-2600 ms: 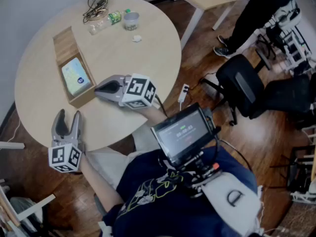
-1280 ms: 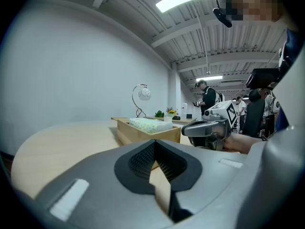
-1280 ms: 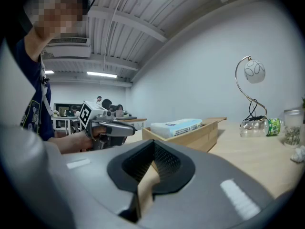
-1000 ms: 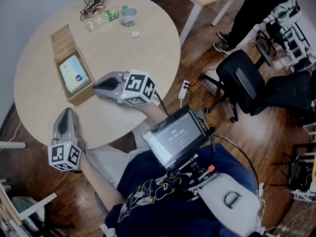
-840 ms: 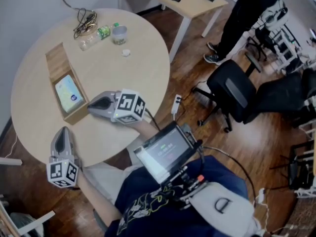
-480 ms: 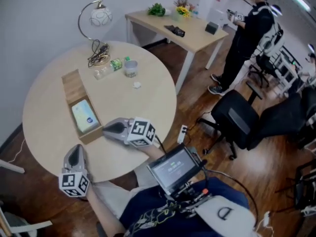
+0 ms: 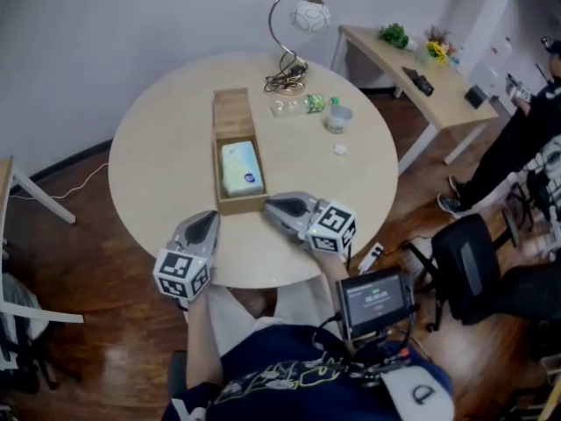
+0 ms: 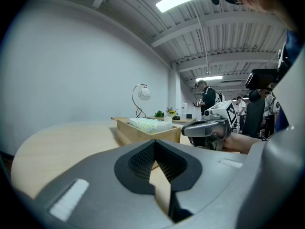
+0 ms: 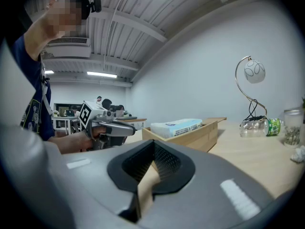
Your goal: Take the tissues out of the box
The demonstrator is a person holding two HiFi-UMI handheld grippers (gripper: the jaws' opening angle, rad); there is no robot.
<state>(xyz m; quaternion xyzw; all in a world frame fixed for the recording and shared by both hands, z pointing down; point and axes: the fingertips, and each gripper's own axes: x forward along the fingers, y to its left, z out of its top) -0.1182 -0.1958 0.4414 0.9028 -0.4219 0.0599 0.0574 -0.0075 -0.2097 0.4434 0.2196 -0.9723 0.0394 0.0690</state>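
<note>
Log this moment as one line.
stage: pre-grasp | tissues: in wooden box, untouched | left gripper: shut, empty | right gripper: shut, empty, near wooden box

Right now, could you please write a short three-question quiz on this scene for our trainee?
1. True or false: the tissue pack lies in the end of the wooden box nearer the person.
2. The left tool is: A) shut on the tissue pack; B) shut with nothing between its jaws; C) open above the box.
3. Fill in: the tall curved thing standing at the far edge of the table is a ____.

Key: 1 true; 2 B; 3 lamp.
</note>
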